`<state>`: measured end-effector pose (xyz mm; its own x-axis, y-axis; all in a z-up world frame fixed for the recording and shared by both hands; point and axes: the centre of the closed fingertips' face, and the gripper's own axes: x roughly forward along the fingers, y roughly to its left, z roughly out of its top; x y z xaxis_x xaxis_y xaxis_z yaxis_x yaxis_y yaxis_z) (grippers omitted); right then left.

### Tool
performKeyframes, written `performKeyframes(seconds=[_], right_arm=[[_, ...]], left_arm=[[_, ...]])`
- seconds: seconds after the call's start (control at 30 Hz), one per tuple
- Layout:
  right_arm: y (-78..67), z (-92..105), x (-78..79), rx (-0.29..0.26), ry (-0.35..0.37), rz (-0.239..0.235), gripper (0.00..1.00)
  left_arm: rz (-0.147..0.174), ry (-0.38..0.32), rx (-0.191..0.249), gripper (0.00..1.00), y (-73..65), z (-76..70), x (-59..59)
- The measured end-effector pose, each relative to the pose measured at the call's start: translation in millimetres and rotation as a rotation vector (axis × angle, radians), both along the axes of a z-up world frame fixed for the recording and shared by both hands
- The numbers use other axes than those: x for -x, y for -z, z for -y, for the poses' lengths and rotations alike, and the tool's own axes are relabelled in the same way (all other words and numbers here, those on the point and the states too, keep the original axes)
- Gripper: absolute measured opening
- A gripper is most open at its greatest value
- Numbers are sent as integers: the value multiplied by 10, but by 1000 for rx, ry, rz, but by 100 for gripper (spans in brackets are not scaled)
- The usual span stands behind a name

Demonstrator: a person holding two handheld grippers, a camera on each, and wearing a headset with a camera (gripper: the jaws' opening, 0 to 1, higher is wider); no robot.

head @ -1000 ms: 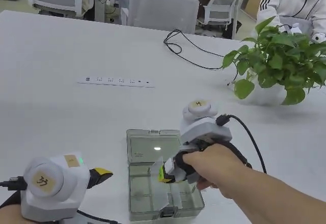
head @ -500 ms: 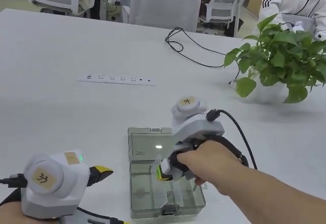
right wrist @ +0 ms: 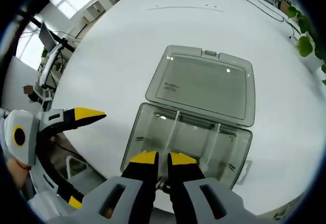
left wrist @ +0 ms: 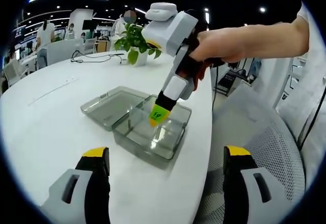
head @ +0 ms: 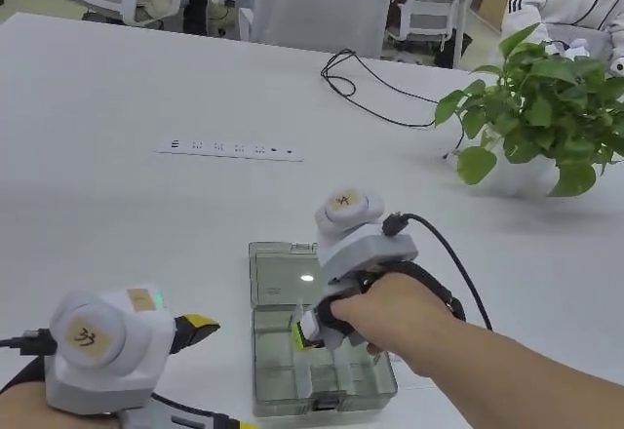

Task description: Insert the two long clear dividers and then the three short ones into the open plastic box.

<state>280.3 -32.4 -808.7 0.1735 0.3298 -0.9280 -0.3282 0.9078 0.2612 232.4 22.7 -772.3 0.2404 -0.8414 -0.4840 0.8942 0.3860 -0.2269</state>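
Moved lower into box (head: 276,278), right gripper (right wrist: 162,158) pinching divider (head: 297,314); left gripper (left wrist: 166,154) wide open, empty, at box's 8 o'clock. Keep divider vertical.

The left hand-held gripper (left wrist: 165,151) and right hand-held gripper (right wrist: 163,158) have white bodies, yellow-tipped black jaws, black cables (head: 439,244).

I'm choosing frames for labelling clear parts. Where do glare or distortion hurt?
Head view: soft even light, one lamp glint on the box lid; clear divider barely reads. Left gripper view: fisheye curves the table edge, dark background. Right gripper view: table nearly washed out, two glints on the lid.
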Motion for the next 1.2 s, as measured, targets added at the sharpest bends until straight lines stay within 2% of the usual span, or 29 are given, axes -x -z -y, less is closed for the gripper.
performKeyframes(seconds=[0.37, 0.77, 1.03, 1.2], right_arm=[[106, -3, 21, -40, 7, -3, 10], [140, -9, 32, -75, 22, 7, 10], [113, -6, 41, -113, 17, 21, 11], [-6, 47, -9, -178, 29, 64, 14]], left_arm=[[2, -4, -2, 95, -15, 4, 4], [5, -13, 0, 95, -39, 10, -8], [8, -18, 3, 95, -65, 8, -25], [11, -26, 5, 96, -61, -12, -39]])
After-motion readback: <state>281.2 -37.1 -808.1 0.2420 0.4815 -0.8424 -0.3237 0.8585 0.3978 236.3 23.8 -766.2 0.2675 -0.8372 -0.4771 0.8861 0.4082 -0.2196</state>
